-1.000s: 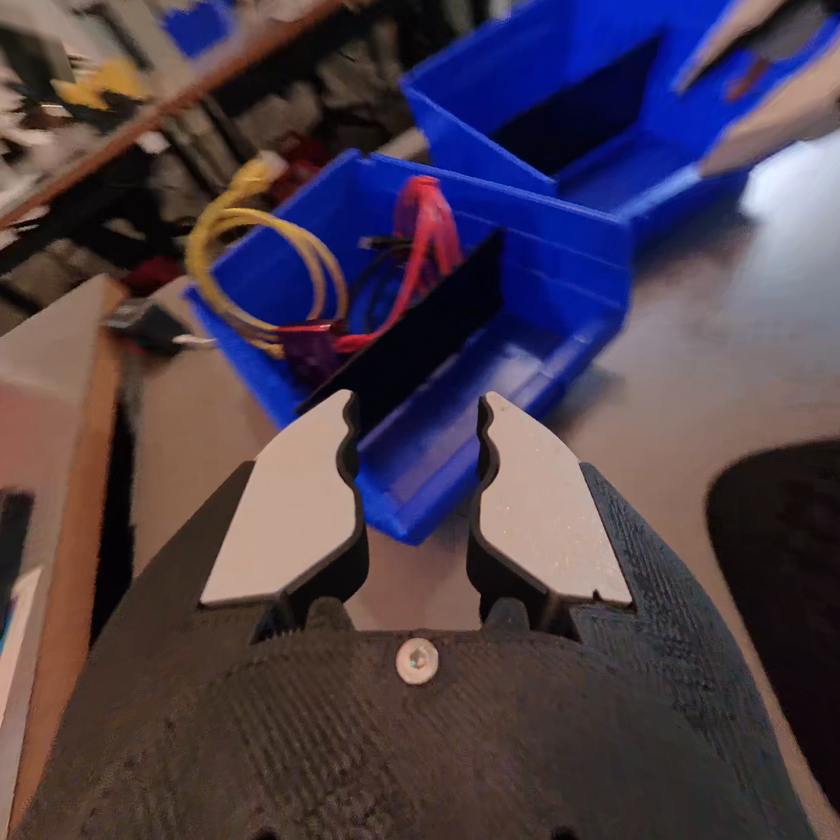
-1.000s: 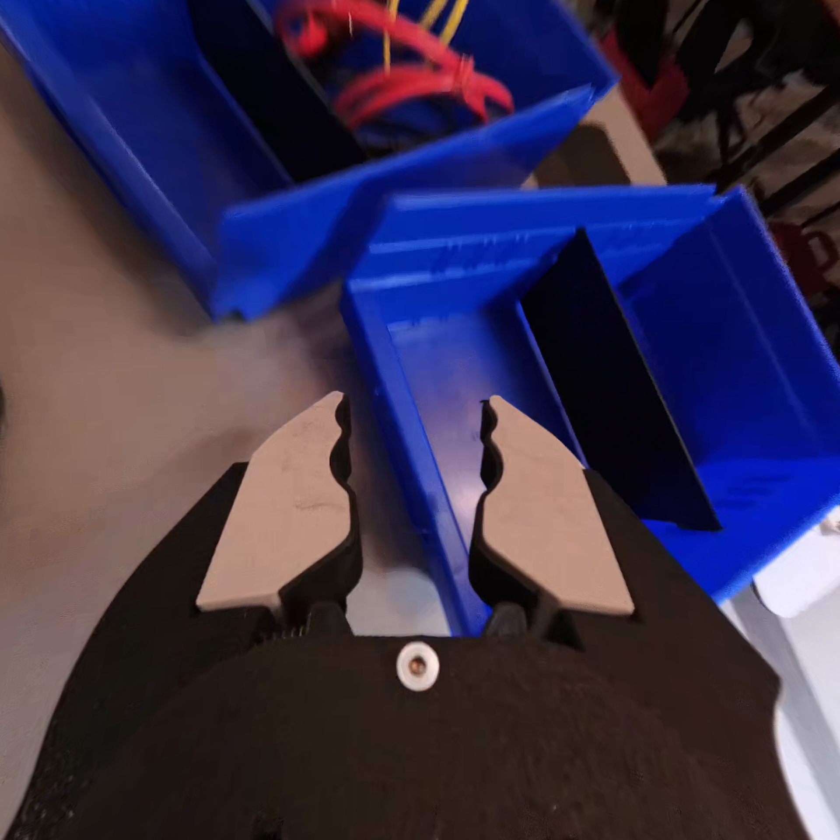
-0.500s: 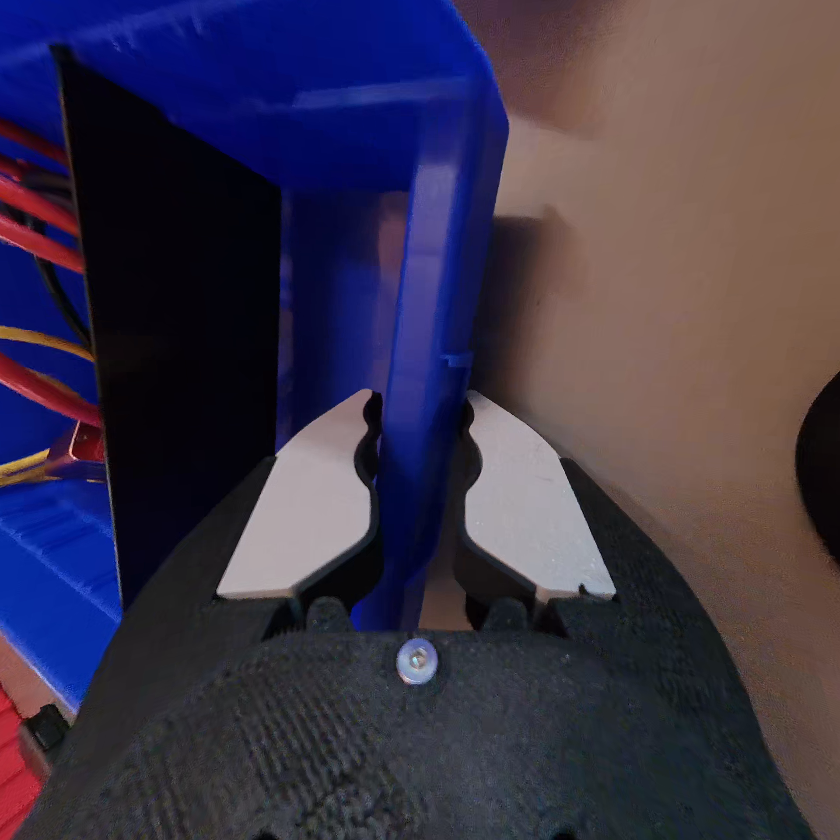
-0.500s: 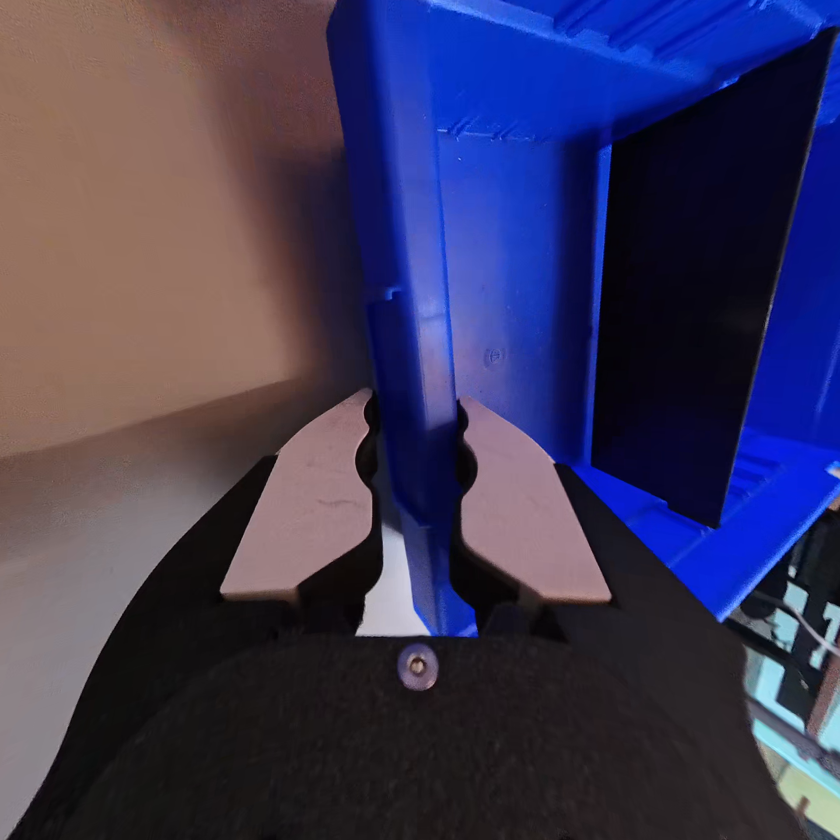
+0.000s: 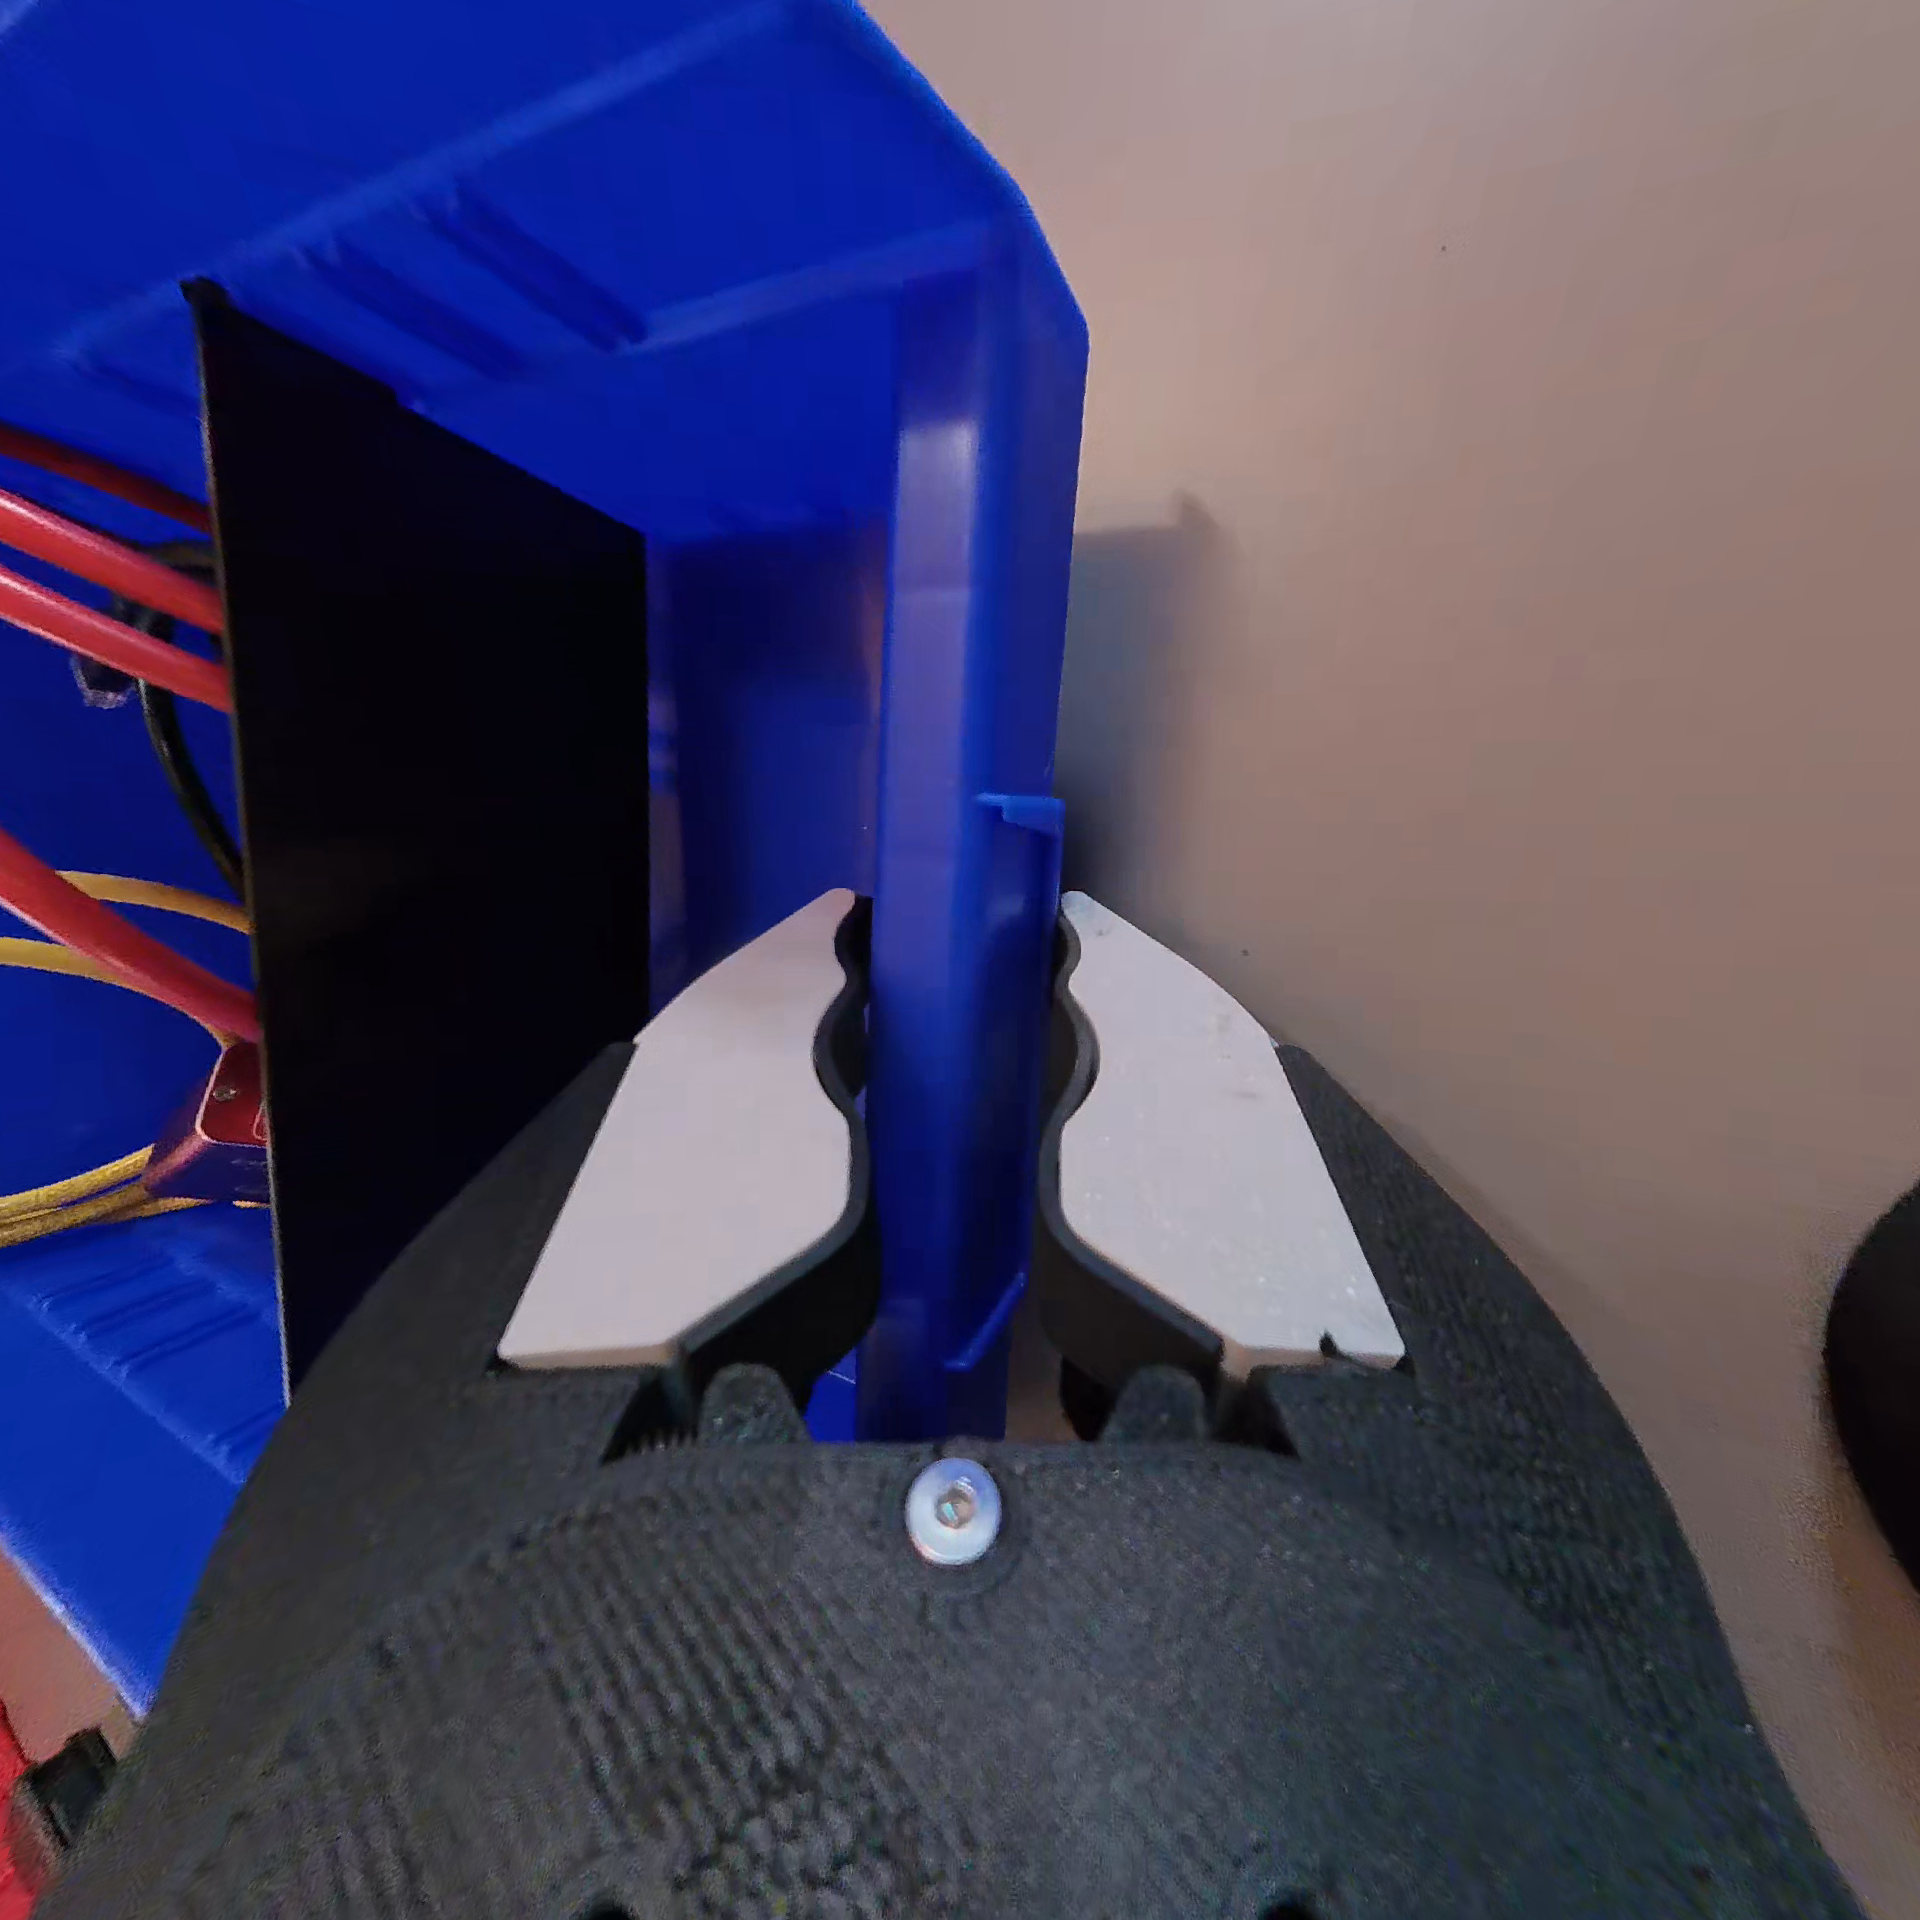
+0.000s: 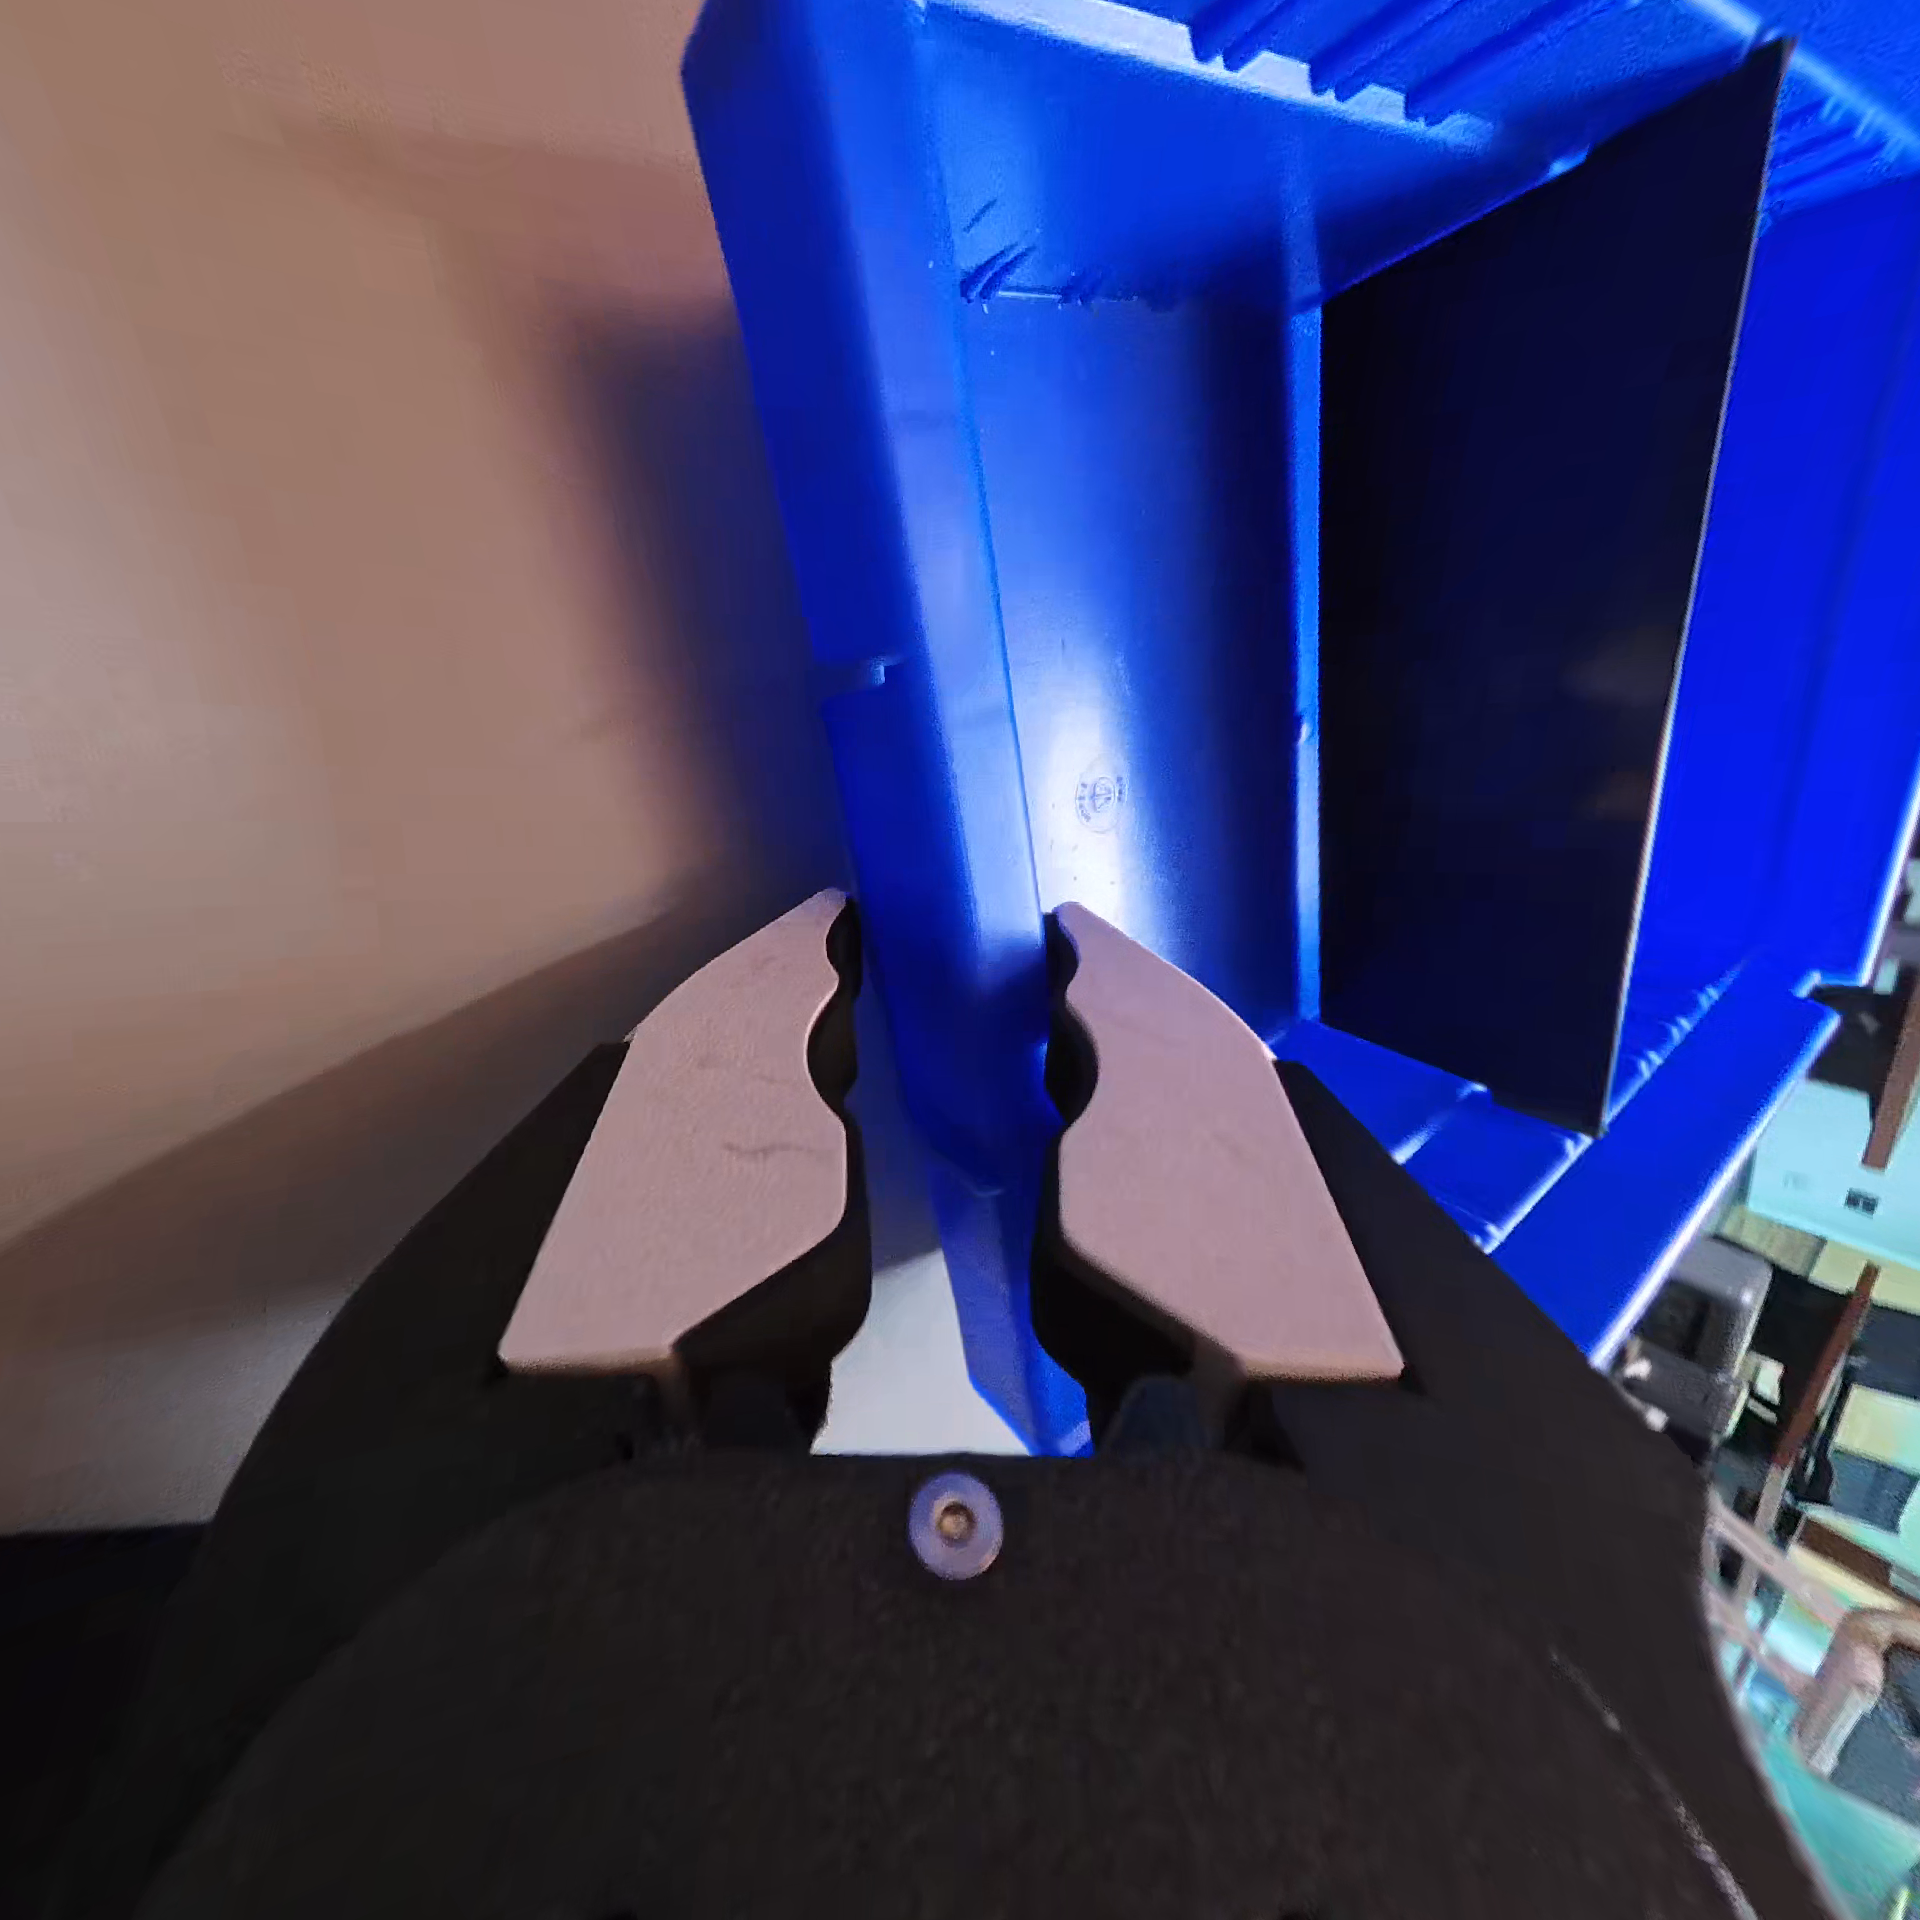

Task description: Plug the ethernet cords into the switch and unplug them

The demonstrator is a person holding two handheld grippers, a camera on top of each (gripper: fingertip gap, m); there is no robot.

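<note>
L gripper point(image 5: 956, 935) clamped on R side wall of blue bin point(image 5: 977, 644), wall runs straight away from me. Red/yellow cords point(image 5: 114, 582) left of black divider point(image 5: 436, 790). R gripper point(image 6: 951, 935) clamped on empty bin point(image 6: 914, 468). Switch not visible.

Left tongs point(image 5: 956, 935) clamped on blue bin point(image 5: 971, 623) wall, red cords point(image 5: 94, 582) inside

Red, yellow cords point(image 5: 104, 603) in blue bin point(image 5: 966, 623)
</note>
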